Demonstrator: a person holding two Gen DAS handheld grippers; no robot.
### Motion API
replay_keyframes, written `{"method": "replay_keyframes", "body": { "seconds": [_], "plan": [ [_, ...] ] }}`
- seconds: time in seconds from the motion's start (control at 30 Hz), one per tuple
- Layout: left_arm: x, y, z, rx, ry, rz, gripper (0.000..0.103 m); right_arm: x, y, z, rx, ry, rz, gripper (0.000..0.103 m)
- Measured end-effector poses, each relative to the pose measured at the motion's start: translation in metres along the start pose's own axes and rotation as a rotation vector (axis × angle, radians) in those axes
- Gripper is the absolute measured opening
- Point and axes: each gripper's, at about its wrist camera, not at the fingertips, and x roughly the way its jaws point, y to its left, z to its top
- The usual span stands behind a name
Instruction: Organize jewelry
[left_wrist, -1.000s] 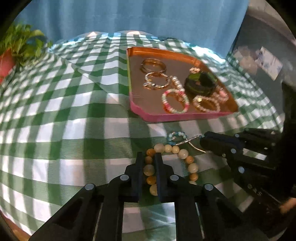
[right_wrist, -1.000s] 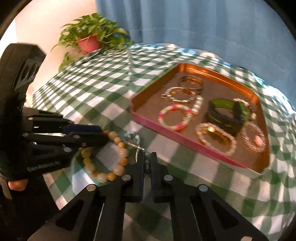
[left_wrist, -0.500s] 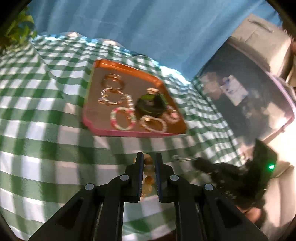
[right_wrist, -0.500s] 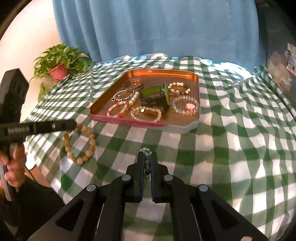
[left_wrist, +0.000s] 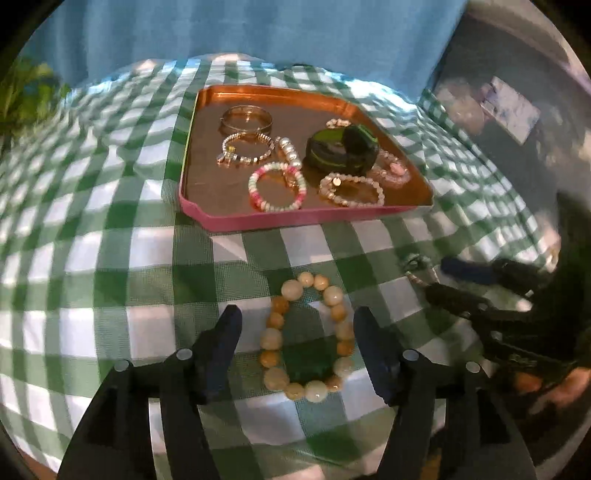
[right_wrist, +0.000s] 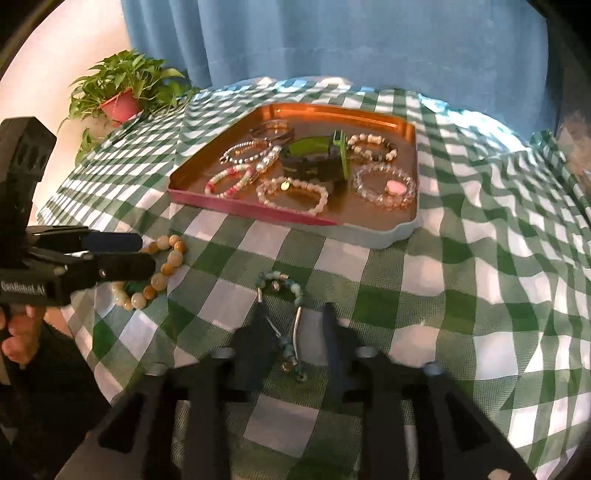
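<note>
A cream and amber bead bracelet (left_wrist: 308, 336) lies flat on the green checked cloth between the fingers of my open left gripper (left_wrist: 297, 325); it also shows in the right wrist view (right_wrist: 155, 277). A thin teal bead bracelet with silver tubes (right_wrist: 284, 314) lies on the cloth between the fingers of my open right gripper (right_wrist: 295, 332). The copper tray (left_wrist: 207, 218) behind them holds several bracelets and a green and black watch (left_wrist: 341, 149). The tray also shows in the right wrist view (right_wrist: 402, 230).
A potted plant (right_wrist: 120, 99) stands at the table's far left corner. A blue curtain (right_wrist: 332, 37) hangs behind the table. The right gripper (left_wrist: 476, 295) shows at the right of the left wrist view, the left gripper (right_wrist: 88, 258) at the left of the right wrist view.
Both grippers have opened and let go of their bracelets. The amber bracelet and the teal bracelet now lie flat on the cloth in front of the tray.
</note>
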Motion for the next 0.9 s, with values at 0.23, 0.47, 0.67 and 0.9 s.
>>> {"method": "replay_keyframes", "body": {
  "seconds": [0.23,0.47,0.67,0.9],
  "plan": [
    [0.005,-0.01,0.002,0.095,-0.009,0.132,0.023,0.004,0.019,0.0,-0.124,0.007,-0.044,0.005],
    [-0.013,0.022,0.008,-0.102,-0.041,-0.133,0.0,-0.011,0.01,0.013,-0.061,-0.068,-0.063,0.002],
    [-0.027,0.011,0.003,-0.056,-0.097,-0.053,0.0,-0.022,0.003,0.02,-0.008,-0.114,-0.068,0.002],
    [-0.018,-0.01,-0.017,0.114,-0.052,0.107,0.02,-0.022,0.007,0.009,-0.006,-0.099,-0.052,0.002]
  ]
}}
